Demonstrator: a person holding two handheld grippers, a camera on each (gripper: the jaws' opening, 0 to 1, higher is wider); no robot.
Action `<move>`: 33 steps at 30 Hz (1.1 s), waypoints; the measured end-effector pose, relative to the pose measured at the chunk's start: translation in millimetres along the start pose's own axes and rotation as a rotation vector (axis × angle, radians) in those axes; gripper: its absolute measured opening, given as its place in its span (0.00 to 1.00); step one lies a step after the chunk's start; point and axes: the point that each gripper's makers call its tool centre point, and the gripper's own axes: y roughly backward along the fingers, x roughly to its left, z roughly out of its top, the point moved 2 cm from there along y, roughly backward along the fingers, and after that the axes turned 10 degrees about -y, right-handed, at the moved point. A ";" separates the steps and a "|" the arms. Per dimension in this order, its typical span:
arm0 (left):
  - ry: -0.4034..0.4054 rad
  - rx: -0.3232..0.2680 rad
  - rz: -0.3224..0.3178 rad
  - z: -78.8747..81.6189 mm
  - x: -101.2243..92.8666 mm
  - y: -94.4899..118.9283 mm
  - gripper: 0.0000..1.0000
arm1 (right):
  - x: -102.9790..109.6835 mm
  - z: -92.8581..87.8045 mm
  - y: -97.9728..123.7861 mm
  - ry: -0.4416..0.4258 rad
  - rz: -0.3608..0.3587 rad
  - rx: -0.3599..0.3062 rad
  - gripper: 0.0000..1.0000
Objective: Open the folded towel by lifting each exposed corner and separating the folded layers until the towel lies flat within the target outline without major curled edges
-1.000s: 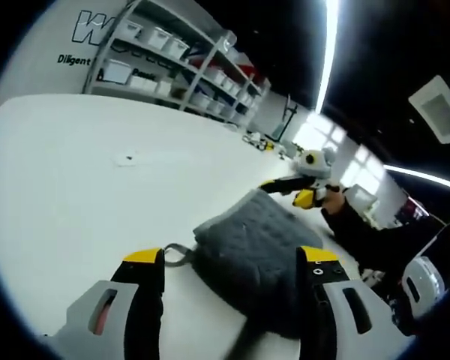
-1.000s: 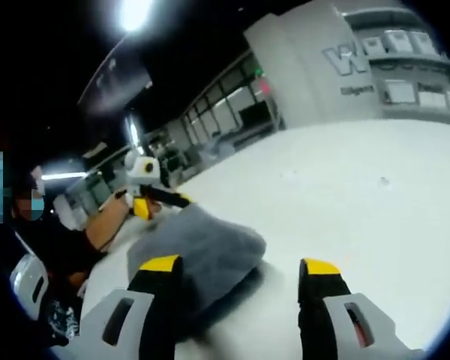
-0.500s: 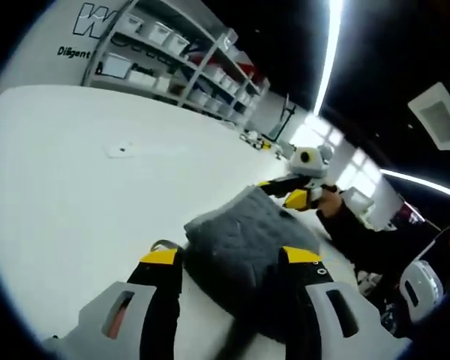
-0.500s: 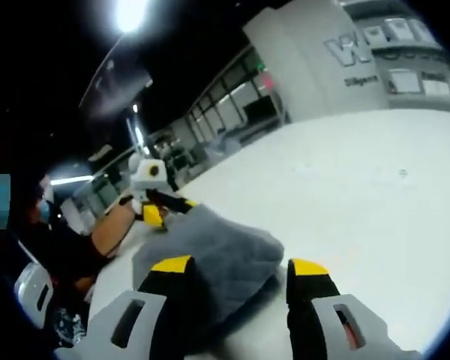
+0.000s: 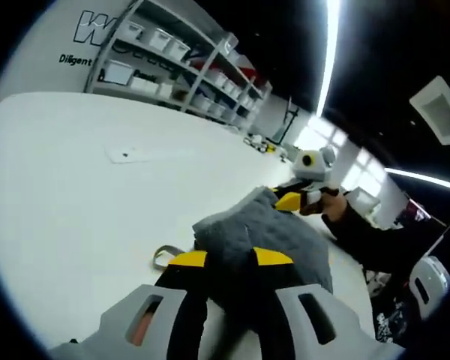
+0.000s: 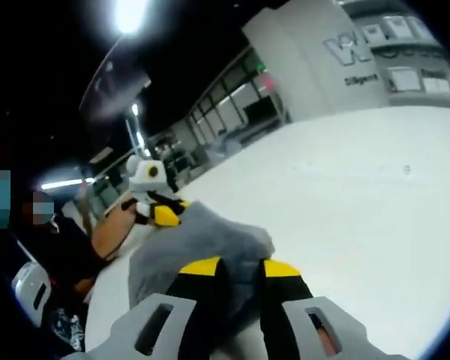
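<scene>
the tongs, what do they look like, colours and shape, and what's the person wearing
Left tongs and right tongs: two black jaws each, capped with yellow tips, rising from pale grey slotted bodies. A white box sits atop the tongs seen from afar. The person's sleeve is dark.

White table [image 5: 75, 195], storage shelves [image 5: 181, 64], ceiling light strip [image 5: 330, 52].

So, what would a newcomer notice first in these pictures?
The grey towel bunched on the white table, with the left tool pinching its near edge. In the right gripper view, the right tool grips the towel's other side. Behind, shelves of white bins line the wall.
</scene>
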 end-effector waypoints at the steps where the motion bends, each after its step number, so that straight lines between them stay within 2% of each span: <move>1: 0.000 -0.006 0.000 1.0 0.8 0.0 0.13 | 0.3 1.0 0.1 -0.003 0.003 -0.004 0.10; 6: -0.002 -0.032 -0.014 6.3 -3.8 2.1 0.07 | 10.8 7.5 2.6 0.034 0.032 -0.035 0.05; 17: -0.001 -0.046 -0.026 12.0 -8.9 3.4 0.05 | 19.0 11.6 3.2 0.092 0.062 -0.057 0.02; 20: -0.060 -0.020 -0.019 8.0 -5.7 3.7 0.12 | 27.6 14.0 4.0 0.157 0.092 -0.073 0.01; 22: -0.080 -0.037 -0.011 9.0 -5.6 2.4 0.26 | 35.6 16.3 4.8 0.214 0.119 -0.090 0.01; 24: -0.091 -0.049 -0.017 10.1 -8.1 1.1 0.34 | 41.1 17.0 5.2 0.252 0.135 -0.093 0.01; 28: -0.100 -0.045 -0.011 10.6 -7.0 -0.2 0.35 | 40.7 20.6 5.4 0.273 0.152 -0.090 0.01; 30: -0.092 -0.053 -0.002 10.5 -5.0 -0.6 0.38 | 40.3 22.3 5.5 0.288 0.161 -0.091 0.01; 33: -0.091 -0.068 0.025 11.8 1.5 -1.5 0.45 | 42.3 26.2 6.8 0.357 0.190 -0.099 0.01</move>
